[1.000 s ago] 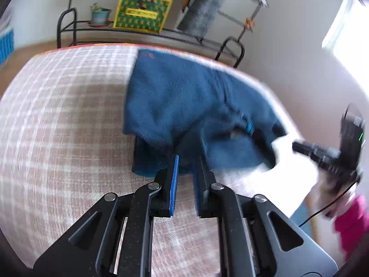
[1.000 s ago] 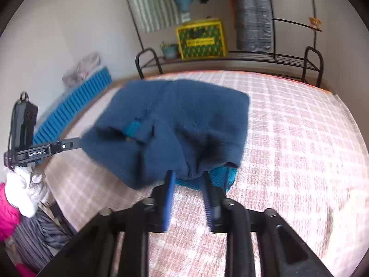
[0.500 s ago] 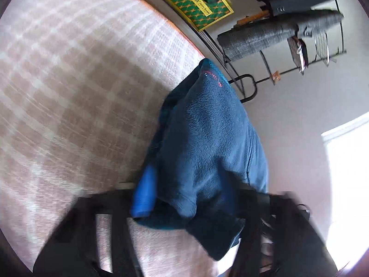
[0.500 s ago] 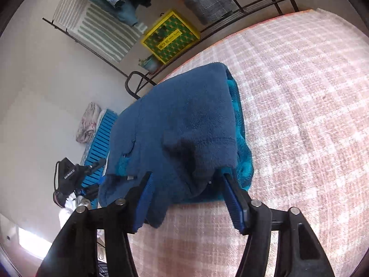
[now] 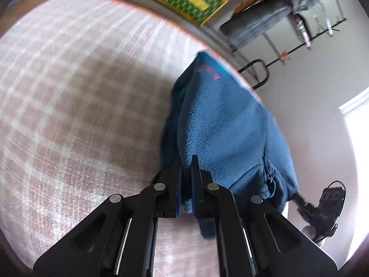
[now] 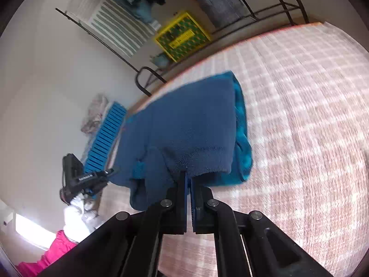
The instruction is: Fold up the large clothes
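The bed (image 5: pixel 69 106), covered in pink check, carries the blue fleece garment (image 5: pixel 226 133) lying part-folded along its edge, running from 6 o'clock toward 1 o'clock in the left wrist view. The left claw (image 5: pixel 186 180) and right claw (image 6: pixel 187 184) are each clamped nearly closed on a near hem corner of the fleece. Risk: thick pile may slip from such narrow bites, or only the top layer may lift, skewing the fold.

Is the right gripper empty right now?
No, the right gripper is clamped on the near hem of the blue fleece.
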{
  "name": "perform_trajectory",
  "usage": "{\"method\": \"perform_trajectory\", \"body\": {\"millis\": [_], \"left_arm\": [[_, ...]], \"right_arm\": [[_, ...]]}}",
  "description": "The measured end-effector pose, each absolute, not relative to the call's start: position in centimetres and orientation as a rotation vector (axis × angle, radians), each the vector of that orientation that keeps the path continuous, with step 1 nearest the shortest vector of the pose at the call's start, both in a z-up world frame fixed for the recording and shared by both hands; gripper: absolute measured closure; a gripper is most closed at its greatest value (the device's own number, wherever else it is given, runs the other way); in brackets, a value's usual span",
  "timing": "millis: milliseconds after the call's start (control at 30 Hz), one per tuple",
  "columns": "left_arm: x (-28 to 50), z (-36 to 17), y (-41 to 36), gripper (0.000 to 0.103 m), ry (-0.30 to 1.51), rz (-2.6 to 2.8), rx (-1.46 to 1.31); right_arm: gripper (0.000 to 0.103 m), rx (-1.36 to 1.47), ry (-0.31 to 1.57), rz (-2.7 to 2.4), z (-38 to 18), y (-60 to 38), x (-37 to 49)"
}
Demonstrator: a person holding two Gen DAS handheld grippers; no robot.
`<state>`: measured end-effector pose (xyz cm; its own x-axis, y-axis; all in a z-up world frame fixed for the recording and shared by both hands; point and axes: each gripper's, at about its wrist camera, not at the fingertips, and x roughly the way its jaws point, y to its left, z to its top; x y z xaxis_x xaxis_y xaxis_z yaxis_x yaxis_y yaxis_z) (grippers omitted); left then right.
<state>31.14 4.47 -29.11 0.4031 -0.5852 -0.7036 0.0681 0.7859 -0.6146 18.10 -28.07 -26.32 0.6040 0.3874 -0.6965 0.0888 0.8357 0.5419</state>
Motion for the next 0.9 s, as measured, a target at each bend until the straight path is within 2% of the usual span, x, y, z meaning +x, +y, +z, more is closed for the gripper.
{"method": "perform_trajectory", "body": {"millis": [100, 167, 200, 233, 267, 333, 400, 500, 600, 767, 900], "left_arm": [[31.7, -30.8, 4.9, 0.099, 1.117, -0.423, -0.611], [31.4, -29.8, 5.1, 0.096, 1.091, -0.416, -0.572], [31.0, -29.0, 5.2, 0.096, 1.08, -0.402, -0.538], [30.7, -28.3, 5.3, 0.094, 1.07, -0.389, -0.507], [30.4, -27.5, 5.5, 0.09, 1.063, -0.394, -0.487], [29.7, -25.9, 5.7, 0.09, 1.03, -0.392, -0.447], [29.6, -23.8, 5.2, 0.09, 0.986, -0.39, -0.383], [30.9, -21.4, 3.1, 0.09, 0.941, -0.434, -0.351], [33.0, -19.9, -0.3, 0.089, 0.909, -0.466, -0.306], [37.5, -19.6, -6.6, 0.09, 0.914, -0.507, -0.253], [40.1, -21.5, -9.5, 0.09, 0.947, -0.514, -0.239]], "right_arm": [[0.103, 0.519, 0.968, 0.153, -28.3, -27.9, 18.5], [0.095, 0.518, 0.978, 0.167, -27.5, -28.0, 18.1], [0.091, 0.471, 0.969, 0.162, -26.4, -27.9, 17.6], [0.078, 0.45, 0.951, 0.164, -25.4, -28.0, 17.4], [0.077, 0.422, 0.922, 0.168, -24.0, -28.0, 16.9], [0.076, 0.386, 0.87, 0.178, -21.4, -28.0, 17.0], [0.071, 0.351, 0.813, 0.189, -19.0, -27.6, 18.2], [0.071, 0.299, 0.784, 0.199, -17.3, -26.5, 21.6], [0.076, 0.266, 0.77, 0.223, -16.6, -24.3, 26.4], [0.077, 0.257, 0.812, 0.237, -18.7, -21.1, 34.0], [0.077, 0.24, 0.862, 0.243, -21.6, -19.7, 37.1]]}}
